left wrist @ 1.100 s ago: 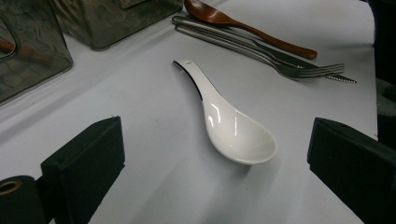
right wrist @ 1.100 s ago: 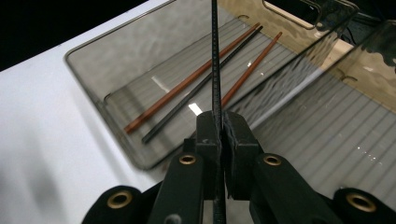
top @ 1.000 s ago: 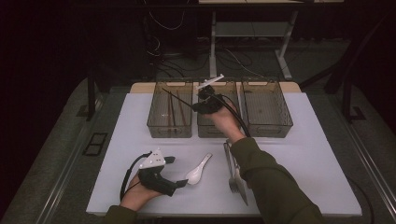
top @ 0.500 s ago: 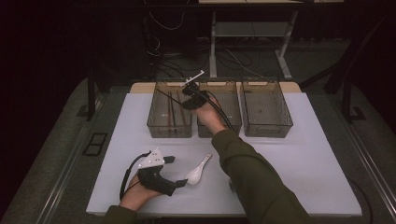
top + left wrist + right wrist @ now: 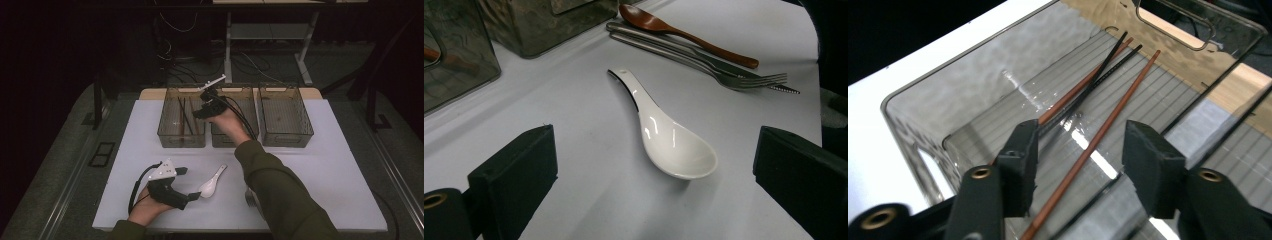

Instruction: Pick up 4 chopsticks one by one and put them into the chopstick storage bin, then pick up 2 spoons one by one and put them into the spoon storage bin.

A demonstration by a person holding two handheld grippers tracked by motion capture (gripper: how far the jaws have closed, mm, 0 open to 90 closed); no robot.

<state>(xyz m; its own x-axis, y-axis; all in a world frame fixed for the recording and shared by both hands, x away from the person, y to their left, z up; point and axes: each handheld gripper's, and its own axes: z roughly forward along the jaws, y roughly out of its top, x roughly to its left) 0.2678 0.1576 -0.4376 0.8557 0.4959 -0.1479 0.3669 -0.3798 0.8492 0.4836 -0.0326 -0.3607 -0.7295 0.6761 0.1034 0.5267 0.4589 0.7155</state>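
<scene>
Chopsticks (image 5: pixel 1088 107) in left clear bin (image 5: pixel 167 131), white table (image 5: pixel 330 165), dark room.

Open table (image 5: pixel 345 170) right of bins; fork (image 5: pixel 744 79) and wooden spoon (image 5: pixel 674 31) crowd white spoon (image 5: pixel 664 135).

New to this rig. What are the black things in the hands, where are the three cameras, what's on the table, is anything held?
A person holds a two-jaw hand gripper in each hand; no robot arm is involved. The high view looks down on the white table. The two other pictures come from cameras riding on the grippers, looking along their black jaws.

The left gripper rests open near a white ceramic spoon, holding nothing. Beyond the spoon lie a wooden spoon, a fork and a knife.

The right gripper is over the left bin of three clear bins. Its jaws have just been opening; a brown chopstick sits between them, unpinched, beside other chopsticks in the bin.
</scene>
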